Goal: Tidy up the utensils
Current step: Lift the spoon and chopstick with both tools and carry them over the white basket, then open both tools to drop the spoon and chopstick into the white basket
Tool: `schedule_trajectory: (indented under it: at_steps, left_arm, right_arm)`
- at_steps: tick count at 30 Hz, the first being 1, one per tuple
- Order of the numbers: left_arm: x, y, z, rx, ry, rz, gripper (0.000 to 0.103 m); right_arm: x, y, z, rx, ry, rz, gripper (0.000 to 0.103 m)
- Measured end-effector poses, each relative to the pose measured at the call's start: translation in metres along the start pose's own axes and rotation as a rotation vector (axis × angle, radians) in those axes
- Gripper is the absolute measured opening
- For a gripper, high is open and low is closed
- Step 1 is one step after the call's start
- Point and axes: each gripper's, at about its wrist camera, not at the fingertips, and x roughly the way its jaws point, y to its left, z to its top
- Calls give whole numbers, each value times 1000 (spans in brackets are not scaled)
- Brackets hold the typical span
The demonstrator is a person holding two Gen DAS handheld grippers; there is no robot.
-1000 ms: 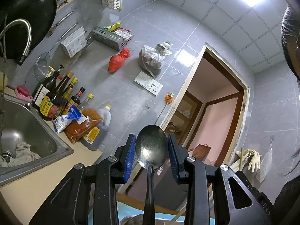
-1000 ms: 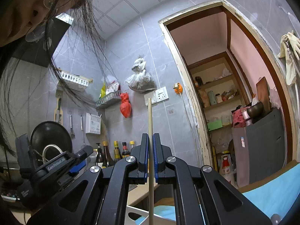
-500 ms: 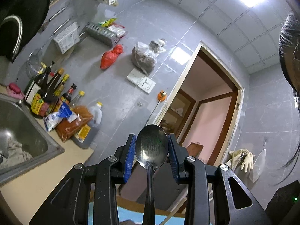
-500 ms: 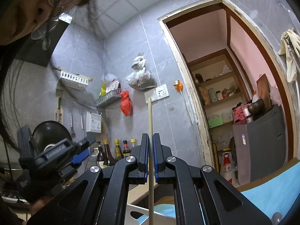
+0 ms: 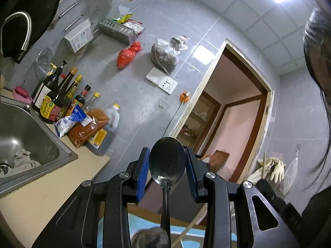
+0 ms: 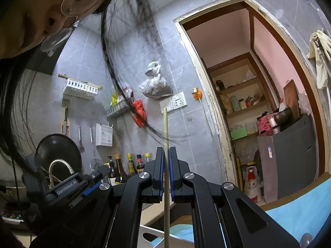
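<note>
Both utensils lifted, carry step in hand: left tool clamps metal spoon by bowl edges; right tool pinches wooden chopstick upright, right of sink; next move needs lowering into holder, none identifiable

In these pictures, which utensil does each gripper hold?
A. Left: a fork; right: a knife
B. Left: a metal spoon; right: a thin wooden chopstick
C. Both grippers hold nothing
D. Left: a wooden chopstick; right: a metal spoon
B: the left gripper has the bowl of a metal spoon between its blue pads, and the right gripper is closed on a thin wooden chopstick that stands upright.
</note>
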Motion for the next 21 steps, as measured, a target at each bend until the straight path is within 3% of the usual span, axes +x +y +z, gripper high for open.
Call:
schedule_trajectory:
  at_steps: [9,21]
  left_arm:
    - [-10,-17,-15,125,76,38,29]
    - [-18,-22,-13,127,186,32,30]
  right_arm:
    - [-1,-4,1,16,7,-1,3]
    - [-8,0,4,-3,78,-11,5]
